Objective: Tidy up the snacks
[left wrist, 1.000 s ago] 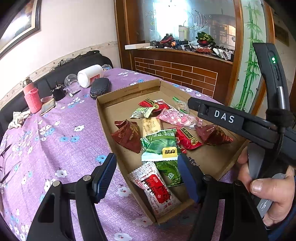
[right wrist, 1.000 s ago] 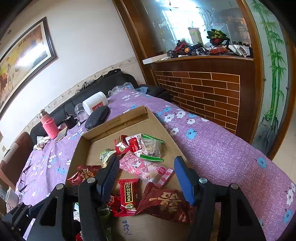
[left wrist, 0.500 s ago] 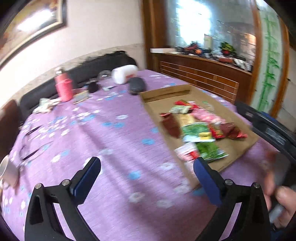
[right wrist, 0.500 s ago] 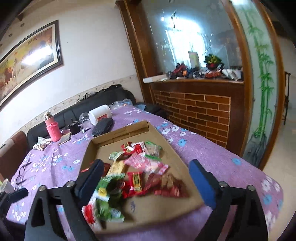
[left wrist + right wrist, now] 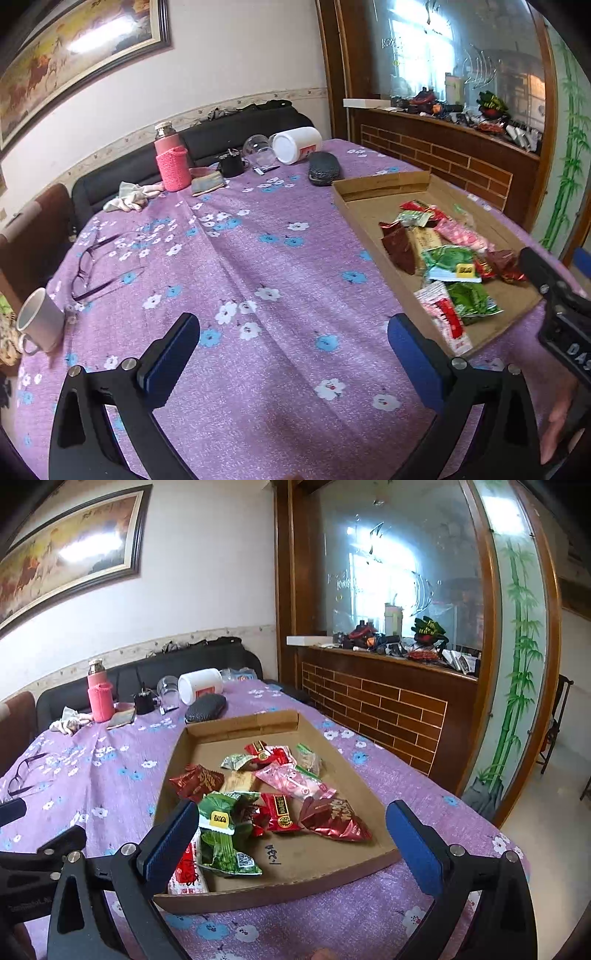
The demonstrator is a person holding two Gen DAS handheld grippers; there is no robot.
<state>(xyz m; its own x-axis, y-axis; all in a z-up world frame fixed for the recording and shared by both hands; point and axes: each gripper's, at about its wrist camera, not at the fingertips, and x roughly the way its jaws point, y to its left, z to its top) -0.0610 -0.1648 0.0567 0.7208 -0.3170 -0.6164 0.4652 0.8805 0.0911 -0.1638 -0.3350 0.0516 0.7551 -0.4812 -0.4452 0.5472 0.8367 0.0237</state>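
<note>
I've pulled both back from the tray: left gripper and right gripper now spread, empty; snacks look sorted.

The tablecloth is matt woven cloth, purple with printed flowers. The tray at centre is plain brown cardboard, dull and slightly rough. The snack packets in it are glossy crinkled foil and plastic film. At upper left, the flask wears a knitted pink sleeve under a shiny metal cap. The mug at far left looks like smooth glazed ceramic.
</note>
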